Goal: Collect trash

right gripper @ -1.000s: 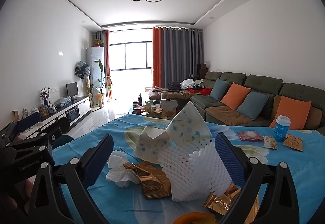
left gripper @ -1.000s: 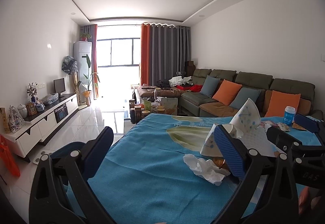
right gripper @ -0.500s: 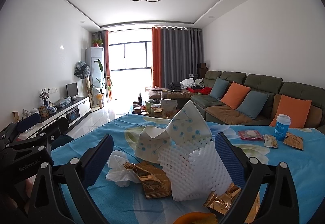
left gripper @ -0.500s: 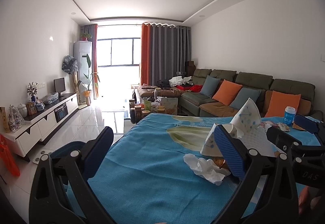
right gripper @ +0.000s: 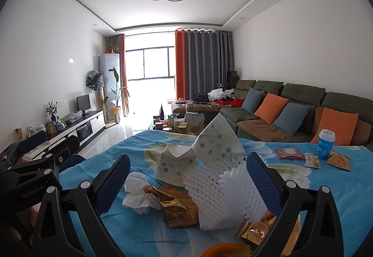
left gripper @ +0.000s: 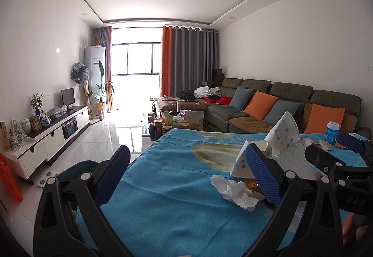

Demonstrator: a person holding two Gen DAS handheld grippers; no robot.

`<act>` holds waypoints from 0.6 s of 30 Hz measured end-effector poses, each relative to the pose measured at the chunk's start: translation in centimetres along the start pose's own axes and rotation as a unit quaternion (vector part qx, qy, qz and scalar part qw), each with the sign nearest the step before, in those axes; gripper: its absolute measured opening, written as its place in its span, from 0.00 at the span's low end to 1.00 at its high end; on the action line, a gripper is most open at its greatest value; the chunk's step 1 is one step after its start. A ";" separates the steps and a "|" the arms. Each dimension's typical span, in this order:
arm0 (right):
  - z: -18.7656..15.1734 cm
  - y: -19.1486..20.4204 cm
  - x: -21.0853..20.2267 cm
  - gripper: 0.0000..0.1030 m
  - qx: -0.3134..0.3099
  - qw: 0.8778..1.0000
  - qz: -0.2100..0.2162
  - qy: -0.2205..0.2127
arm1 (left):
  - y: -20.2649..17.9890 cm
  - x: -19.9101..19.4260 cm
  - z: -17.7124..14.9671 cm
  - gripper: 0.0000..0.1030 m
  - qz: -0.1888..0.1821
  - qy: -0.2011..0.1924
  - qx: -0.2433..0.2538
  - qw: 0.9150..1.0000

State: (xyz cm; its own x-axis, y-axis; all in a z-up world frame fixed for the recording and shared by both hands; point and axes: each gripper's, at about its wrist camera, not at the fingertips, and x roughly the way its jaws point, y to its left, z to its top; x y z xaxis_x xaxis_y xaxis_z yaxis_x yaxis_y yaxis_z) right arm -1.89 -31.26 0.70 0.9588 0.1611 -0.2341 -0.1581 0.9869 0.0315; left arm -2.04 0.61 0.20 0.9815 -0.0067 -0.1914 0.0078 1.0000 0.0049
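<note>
A table under a blue floral cloth point(right gripper: 326, 198) carries the litter. The right gripper point(right gripper: 186, 182), jaws spread wide, frames a white foam net sleeve point(right gripper: 223, 196), a dotted white paper piece point(right gripper: 209, 147), gold foil wrappers point(right gripper: 179, 208) and a crumpled white tissue point(right gripper: 137, 196). The left gripper point(left gripper: 186, 177), jaws also spread, hovers with the tissue point(left gripper: 235, 189) just inside its right finger.

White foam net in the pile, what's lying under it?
Gold wrappers poke out from under the foam net, one on each side, beside a crumpled tissue. Anything directly beneath it is covered.
</note>
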 end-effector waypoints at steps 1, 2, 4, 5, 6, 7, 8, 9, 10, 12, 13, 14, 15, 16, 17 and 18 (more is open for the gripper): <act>-0.1 0.1 0.0 0.94 0.000 1.000 0.000 0.000 | 0.0 0.0 0.0 0.95 -0.001 0.000 0.000 1.000; 0.0 0.0 0.0 0.94 0.001 1.000 0.000 0.001 | 0.0 0.0 0.0 0.95 0.000 0.000 0.000 1.000; 0.0 0.1 0.1 0.94 0.002 1.000 0.002 0.002 | 0.0 0.0 0.0 0.95 -0.001 0.000 0.000 1.000; -0.1 0.2 0.1 0.94 0.002 1.000 0.002 0.003 | 0.0 0.0 -0.1 0.95 -0.001 0.001 0.000 1.000; -0.1 0.2 0.0 0.94 0.003 1.000 0.003 0.004 | 0.1 0.0 -0.2 0.95 -0.001 0.002 0.000 1.000; -0.1 0.2 0.0 0.94 0.003 1.000 0.005 0.005 | 0.1 0.0 -0.2 0.95 -0.003 0.003 0.000 1.000; 0.0 0.3 0.1 0.94 0.002 1.000 0.005 0.007 | 0.1 0.1 -0.3 0.95 -0.005 0.006 0.001 1.000; -0.1 0.3 0.1 0.94 0.001 1.000 0.006 0.010 | 0.0 0.3 -0.3 0.95 -0.007 0.009 0.003 1.000; -0.1 0.3 0.2 0.94 0.001 1.000 0.007 0.014 | 0.1 0.4 -0.5 0.95 -0.010 0.013 0.004 1.000; -0.1 0.2 0.6 0.94 -0.002 1.000 0.007 0.028 | 0.2 1.0 -0.8 0.95 -0.019 0.029 0.005 0.999; -0.2 0.0 0.9 0.94 -0.003 0.999 0.008 0.038 | 0.2 1.3 -1.0 0.95 -0.027 0.039 0.006 0.999; -0.4 -0.1 1.1 0.94 -0.003 0.999 0.009 0.048 | 0.1 1.8 -1.2 0.95 -0.037 0.051 0.007 0.998; -0.5 -0.3 1.4 0.94 0.000 0.998 0.014 0.058 | 0.1 2.2 -1.5 0.95 -0.044 0.065 0.008 0.997; -0.7 -0.5 1.6 0.93 0.004 0.998 0.020 0.067 | 0.0 2.6 -1.8 0.95 -0.052 0.077 0.011 0.996; -0.9 -0.8 1.7 0.92 0.008 0.997 0.023 0.075 | -0.2 2.9 -2.1 0.95 -0.058 0.087 0.016 0.994; -1.1 -1.1 1.8 0.91 0.009 0.996 0.024 0.082 | -0.4 3.2 -2.4 0.95 -0.062 0.096 0.022 0.993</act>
State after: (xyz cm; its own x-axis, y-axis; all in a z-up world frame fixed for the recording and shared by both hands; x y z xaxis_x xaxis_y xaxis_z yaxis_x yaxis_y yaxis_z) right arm -0.22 -32.01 -0.87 0.8983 0.2070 -0.3876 -0.1976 0.9782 0.0643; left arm 0.63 0.19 -2.81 0.9177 -0.1250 -0.3770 0.1393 0.9902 0.0106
